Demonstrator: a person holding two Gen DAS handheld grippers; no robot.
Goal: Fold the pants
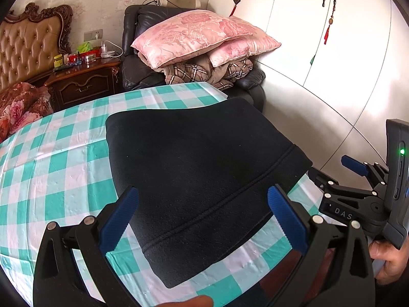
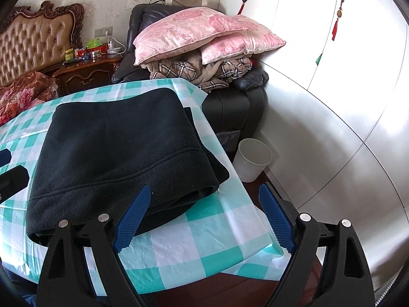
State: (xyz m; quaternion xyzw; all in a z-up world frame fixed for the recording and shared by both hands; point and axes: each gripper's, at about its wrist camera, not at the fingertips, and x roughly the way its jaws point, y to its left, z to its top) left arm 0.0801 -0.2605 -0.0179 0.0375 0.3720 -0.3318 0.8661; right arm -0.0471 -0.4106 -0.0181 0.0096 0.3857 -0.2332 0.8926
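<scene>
The black pants (image 1: 199, 174) lie folded in a compact stack on the checked tablecloth (image 1: 58, 168); they also show in the right wrist view (image 2: 117, 148), near the table's right edge. My left gripper (image 1: 203, 204) is open and empty, its jaws wide apart just above the pants' near edge. My right gripper (image 2: 204, 199) is open and empty, hovering over the table's near right corner beside the pants. The right gripper also shows at the right of the left wrist view (image 1: 332, 171).
A white waste bin (image 2: 251, 162) stands on the floor right of the table. A dark armchair (image 2: 230, 105) with pink pillows (image 2: 204, 33) and plaid blankets is behind. A nightstand (image 1: 84, 81) and bed are at back left. White wardrobe doors (image 2: 345, 76) fill the right.
</scene>
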